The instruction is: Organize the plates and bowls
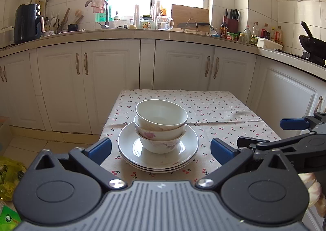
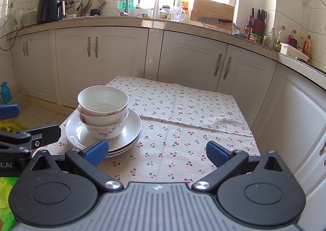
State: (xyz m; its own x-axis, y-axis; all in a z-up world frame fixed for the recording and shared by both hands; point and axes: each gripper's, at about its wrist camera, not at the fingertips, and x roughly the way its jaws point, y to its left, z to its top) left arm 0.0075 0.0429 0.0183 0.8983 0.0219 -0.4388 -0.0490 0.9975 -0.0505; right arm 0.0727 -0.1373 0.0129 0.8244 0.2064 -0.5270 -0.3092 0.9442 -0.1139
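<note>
Three white bowls [image 1: 161, 116] [image 2: 102, 99], the lower two with pink flowers, are nested upright on a stack of white plates [image 1: 190, 145] [image 2: 133, 127]. The stack stands near the front left of a table under a cherry-print cloth [image 1: 224, 112] [image 2: 193, 112]. My left gripper [image 1: 161, 150] is open just in front of the stack, its blue pads either side of the plates and touching nothing. My right gripper [image 2: 156, 152] is open and empty over bare cloth to the right of the stack. Each gripper also shows in the other's view: right gripper [image 1: 269, 132], left gripper [image 2: 30, 121].
White cabinets [image 1: 110, 80] and a cluttered counter [image 1: 154, 34] lie beyond the table's far edge. Floor drops off left of the table, with a yellow bag [image 1: 10, 176] and a blue bottle [image 2: 5, 92]. A hand [image 1: 313, 190] holds the right gripper.
</note>
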